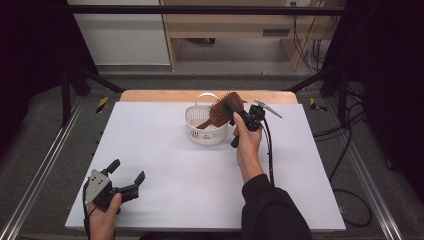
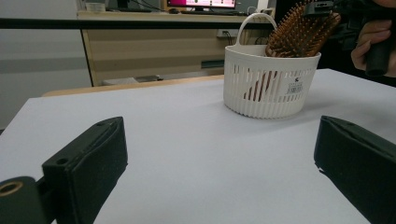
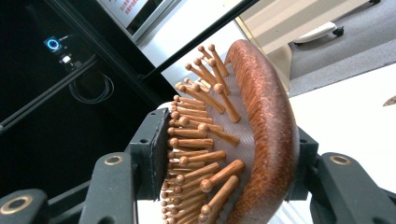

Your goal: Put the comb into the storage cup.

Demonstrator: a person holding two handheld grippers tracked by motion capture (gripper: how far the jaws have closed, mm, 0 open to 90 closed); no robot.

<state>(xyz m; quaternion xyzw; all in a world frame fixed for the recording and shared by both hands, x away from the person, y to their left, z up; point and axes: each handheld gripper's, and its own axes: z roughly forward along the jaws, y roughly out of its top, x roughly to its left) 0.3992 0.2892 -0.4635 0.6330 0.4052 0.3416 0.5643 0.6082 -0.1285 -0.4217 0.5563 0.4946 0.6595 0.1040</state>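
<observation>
High view puts your right tongs (image 1: pixel 237 111) at the far middle of the worktop (image 1: pixel 165 165), clamped across the head of the brown wooden paddle hairbrush with peg bristles (image 1: pixel 223 111). The brush's handle end dips into the small white slatted plastic basket with a loop handle (image 1: pixel 201 131), and its head rises up and to the right over the rim, so the long axis runs on a slant from inside the basket up toward your right hand (image 1: pixel 247 142). That slant is what the coming move turns on, in my judgement: to seat the brush or lift it clear, you would travel along that line, not across it, or the handle could catch the basket wall.

Right gripper view shows the hold closely: one pad sits against the bristle tips and the other behind the curved wooden back, with the jaws roughly half spread around the head of the hairbrush (image 3: pixel 243 140). The wood is reddish-brown and glossy, and the pegs are round-tipped on a pale cushion.

Your left tongs (image 1: pixel 127 176) are spread wide and hold nothing, low at the near left corner, well apart from the basket (image 2: pixel 268 84). Your right hand is plainly the nearer one.
</observation>
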